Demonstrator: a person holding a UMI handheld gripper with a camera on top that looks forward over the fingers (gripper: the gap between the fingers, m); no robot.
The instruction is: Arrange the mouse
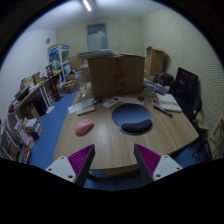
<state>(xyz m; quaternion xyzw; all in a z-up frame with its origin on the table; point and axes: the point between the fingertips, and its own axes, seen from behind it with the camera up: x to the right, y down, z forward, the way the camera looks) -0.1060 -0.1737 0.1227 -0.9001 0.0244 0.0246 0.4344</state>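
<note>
Gripper view showed the tool [112,160] open and empty above the worktop [100,140]. The mouse [84,127] lay beside the pad [132,118], probably needing moving.

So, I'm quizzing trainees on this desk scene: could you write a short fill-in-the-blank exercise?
1. The tongs are ____, with nothing between them.
2. The mouse on the table is ____ in colour.
3. The dark mouse pad is ____ in shape.
4. The cardboard box stands at the table's ____ end.

Missing words: open; pink; round; far
</note>
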